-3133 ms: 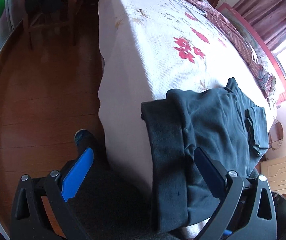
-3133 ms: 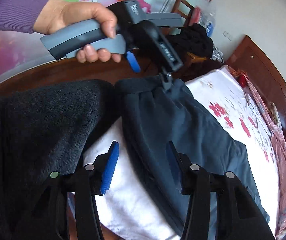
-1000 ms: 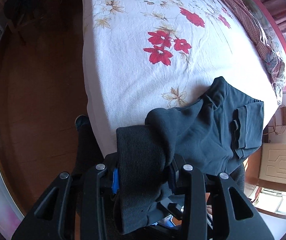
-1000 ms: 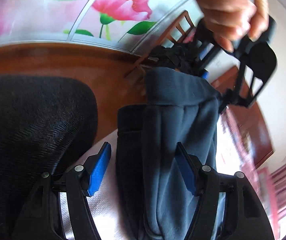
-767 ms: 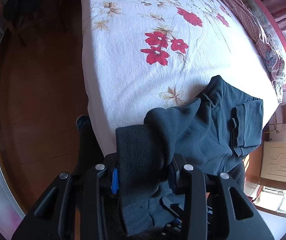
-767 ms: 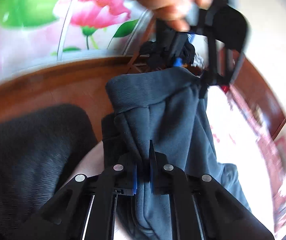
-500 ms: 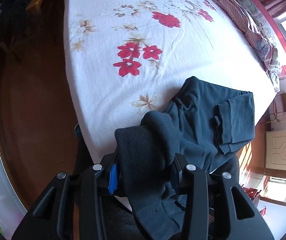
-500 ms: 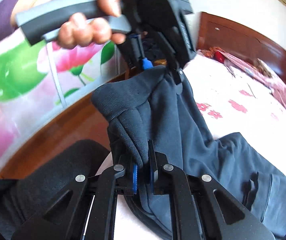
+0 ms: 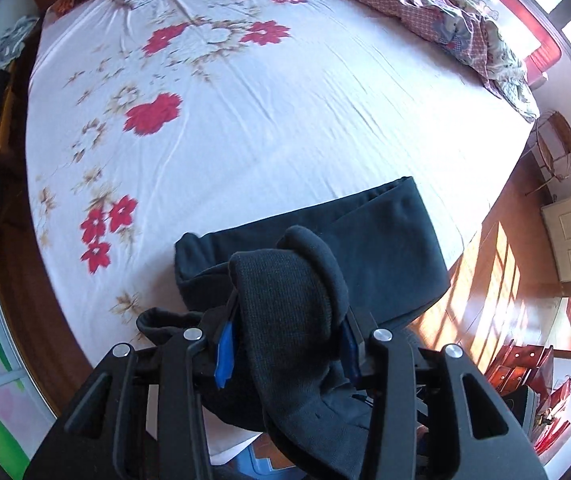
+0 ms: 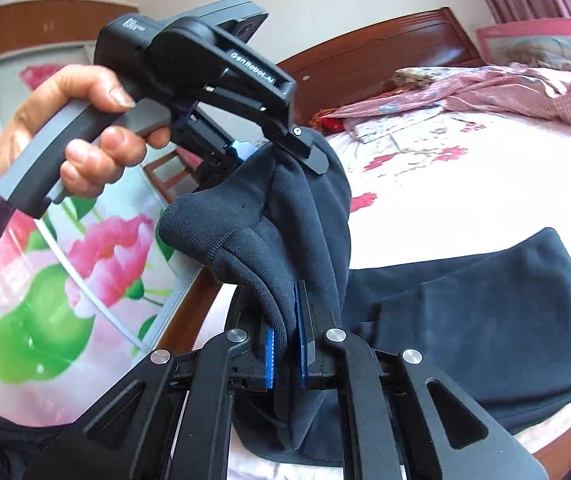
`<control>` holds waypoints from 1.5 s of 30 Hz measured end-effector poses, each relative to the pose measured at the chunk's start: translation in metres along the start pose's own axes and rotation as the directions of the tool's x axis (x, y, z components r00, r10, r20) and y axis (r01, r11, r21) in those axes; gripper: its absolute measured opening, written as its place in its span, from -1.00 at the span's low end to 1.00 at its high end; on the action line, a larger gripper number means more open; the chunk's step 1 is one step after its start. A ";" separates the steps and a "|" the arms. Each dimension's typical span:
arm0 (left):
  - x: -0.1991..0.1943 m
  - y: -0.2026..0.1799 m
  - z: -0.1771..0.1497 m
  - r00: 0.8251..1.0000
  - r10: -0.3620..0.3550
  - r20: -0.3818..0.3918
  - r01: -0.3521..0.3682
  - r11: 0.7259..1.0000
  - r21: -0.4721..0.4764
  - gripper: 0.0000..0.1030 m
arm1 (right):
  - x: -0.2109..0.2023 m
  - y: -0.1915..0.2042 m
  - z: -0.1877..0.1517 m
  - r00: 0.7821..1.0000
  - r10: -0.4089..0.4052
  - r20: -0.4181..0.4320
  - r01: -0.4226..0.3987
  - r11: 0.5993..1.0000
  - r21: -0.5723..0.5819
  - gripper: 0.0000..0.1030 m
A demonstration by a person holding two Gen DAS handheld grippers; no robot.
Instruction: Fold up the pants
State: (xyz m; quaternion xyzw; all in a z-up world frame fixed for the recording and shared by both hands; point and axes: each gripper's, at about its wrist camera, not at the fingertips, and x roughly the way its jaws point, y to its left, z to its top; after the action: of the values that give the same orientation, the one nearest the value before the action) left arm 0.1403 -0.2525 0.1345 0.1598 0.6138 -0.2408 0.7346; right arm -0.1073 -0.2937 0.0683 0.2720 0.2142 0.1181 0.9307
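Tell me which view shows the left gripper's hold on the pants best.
The right wrist view: the left gripper shows whole, hand included, shut on the pants. The left wrist view shows only its fingers with fabric bunched between them.

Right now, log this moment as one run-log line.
left gripper: shut on pants | right gripper: shut on pants | waistband lifted | rest on bed

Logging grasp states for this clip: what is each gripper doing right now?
Left gripper: shut on the pants.
Right gripper: shut on the pants.
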 end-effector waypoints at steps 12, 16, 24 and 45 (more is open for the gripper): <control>0.136 -0.167 0.071 0.982 -0.127 -0.143 0.139 0.987 0.081 -0.10 | -0.026 -0.215 -0.066 0.994 -0.113 -0.009 0.098 0.809 0.579 -0.64; 0.085 -0.167 0.053 0.961 -0.267 -0.069 0.275 0.940 0.203 0.07 | -0.061 -0.189 -0.068 0.965 -0.264 -0.005 0.212 0.765 0.608 -0.19; -0.007 -0.011 -0.043 0.919 -0.293 0.264 0.253 0.951 0.178 0.80 | -0.069 -0.100 -0.049 0.970 -0.243 0.006 0.198 0.806 0.558 0.44; 0.081 0.051 -0.225 0.877 -0.295 0.380 0.297 0.953 0.056 0.80 | -0.024 -0.088 -0.020 0.873 -0.484 -0.060 0.456 0.765 0.456 -0.73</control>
State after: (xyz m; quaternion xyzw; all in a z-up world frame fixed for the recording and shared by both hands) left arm -0.0062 -0.1036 0.0080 0.0123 0.4757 -0.3756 0.7953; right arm -0.1291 -0.3654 0.0120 0.4237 0.2685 -0.1807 0.8460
